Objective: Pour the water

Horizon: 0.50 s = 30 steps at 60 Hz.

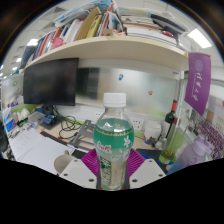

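A clear plastic water bottle [114,145] with a white cap and a green label stands upright between my fingers. My gripper [113,166] is shut on the bottle, with a magenta pad [92,160] pressed against each side of its lower body. The bottle is held up above the desk, and its base is hidden at the fingers. No cup or other vessel for water shows clearly.
A dark monitor [52,80] stands on the desk to the left, with cables and small items below it. A shelf of books [100,30] runs overhead. A purple poster [198,80] hangs at the right above a greenish container [175,145].
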{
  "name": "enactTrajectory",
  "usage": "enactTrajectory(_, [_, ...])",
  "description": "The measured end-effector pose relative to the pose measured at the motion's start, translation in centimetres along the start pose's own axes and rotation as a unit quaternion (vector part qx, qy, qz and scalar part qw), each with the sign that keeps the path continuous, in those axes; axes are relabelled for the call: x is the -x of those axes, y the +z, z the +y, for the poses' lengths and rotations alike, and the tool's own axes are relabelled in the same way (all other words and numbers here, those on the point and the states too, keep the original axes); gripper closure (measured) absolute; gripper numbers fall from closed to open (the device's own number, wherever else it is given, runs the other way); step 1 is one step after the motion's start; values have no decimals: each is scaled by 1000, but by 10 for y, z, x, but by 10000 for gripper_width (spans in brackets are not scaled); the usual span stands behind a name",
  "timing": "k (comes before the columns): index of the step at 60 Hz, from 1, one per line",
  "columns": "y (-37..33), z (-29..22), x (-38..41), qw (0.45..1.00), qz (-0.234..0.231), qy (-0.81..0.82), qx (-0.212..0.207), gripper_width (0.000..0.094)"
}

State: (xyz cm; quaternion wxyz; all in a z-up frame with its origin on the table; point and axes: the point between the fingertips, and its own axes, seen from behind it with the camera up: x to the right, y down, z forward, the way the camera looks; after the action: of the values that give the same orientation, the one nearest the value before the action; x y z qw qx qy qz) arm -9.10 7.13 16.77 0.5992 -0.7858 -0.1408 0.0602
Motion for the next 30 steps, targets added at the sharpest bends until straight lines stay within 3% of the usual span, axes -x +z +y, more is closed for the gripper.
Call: enactTrajectory(30, [33,72,-26,997,12,70,-36,613])
